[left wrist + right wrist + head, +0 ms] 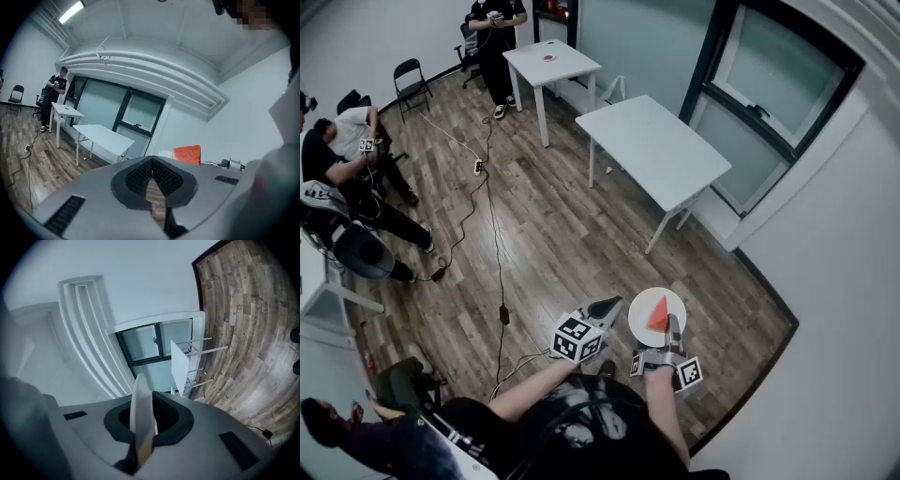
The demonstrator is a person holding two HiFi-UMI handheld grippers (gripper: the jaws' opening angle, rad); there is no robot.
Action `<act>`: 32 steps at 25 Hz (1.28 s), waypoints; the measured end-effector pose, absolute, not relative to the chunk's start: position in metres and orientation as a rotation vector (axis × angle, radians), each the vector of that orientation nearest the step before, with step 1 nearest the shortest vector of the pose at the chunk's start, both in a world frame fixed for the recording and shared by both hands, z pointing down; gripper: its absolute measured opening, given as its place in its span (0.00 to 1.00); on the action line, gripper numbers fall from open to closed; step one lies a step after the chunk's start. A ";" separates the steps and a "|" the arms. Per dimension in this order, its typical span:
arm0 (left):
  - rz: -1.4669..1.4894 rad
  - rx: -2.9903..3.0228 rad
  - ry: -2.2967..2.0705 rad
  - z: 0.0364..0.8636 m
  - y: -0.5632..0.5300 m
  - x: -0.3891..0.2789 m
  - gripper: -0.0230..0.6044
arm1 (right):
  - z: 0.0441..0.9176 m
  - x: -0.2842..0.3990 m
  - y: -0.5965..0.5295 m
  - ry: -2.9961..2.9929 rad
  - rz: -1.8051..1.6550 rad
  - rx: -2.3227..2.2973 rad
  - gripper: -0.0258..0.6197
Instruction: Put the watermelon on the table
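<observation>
Red watermelon slice lies on a white plate clamped by its rim in the right tool, the left tool closed and empty beside it, and the nearest desk stands well apart, straight ahead.

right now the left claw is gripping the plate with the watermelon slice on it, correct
No: the right claw grips the plate, as the right gripper view shows; the left claw is shut and empty. The watermelon slice is on the plate.
</observation>
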State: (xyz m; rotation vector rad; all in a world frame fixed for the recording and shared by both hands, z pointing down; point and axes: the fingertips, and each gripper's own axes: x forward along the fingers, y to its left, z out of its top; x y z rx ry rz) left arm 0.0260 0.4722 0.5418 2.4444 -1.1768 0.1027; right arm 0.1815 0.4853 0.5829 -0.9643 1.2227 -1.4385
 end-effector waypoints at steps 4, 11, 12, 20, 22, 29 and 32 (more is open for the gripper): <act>0.100 2.443 -1.181 0.543 0.473 0.021 0.05 | 0.583 0.171 0.486 1.232 -1.453 -0.950 0.08; 0.100 2.444 -1.167 0.545 0.472 0.022 0.05 | 0.579 0.166 0.485 1.275 -1.447 -0.940 0.08; 0.101 2.444 -1.164 0.544 0.471 0.023 0.05 | 0.576 0.165 0.483 1.283 -1.445 -0.931 0.08; 0.094 2.433 -1.139 0.550 0.474 0.011 0.05 | 0.574 0.147 0.489 1.314 -1.452 -0.871 0.08; 0.089 2.436 -1.134 0.550 0.473 0.008 0.05 | 0.578 0.142 0.489 1.306 -1.466 -0.866 0.08; 0.092 2.435 -1.116 0.550 0.464 -0.012 0.05 | 0.583 0.123 0.471 1.274 -1.485 -0.856 0.08; 0.087 2.417 -1.120 0.556 0.461 -0.027 0.05 | 0.589 0.109 0.470 1.255 -1.487 -0.837 0.08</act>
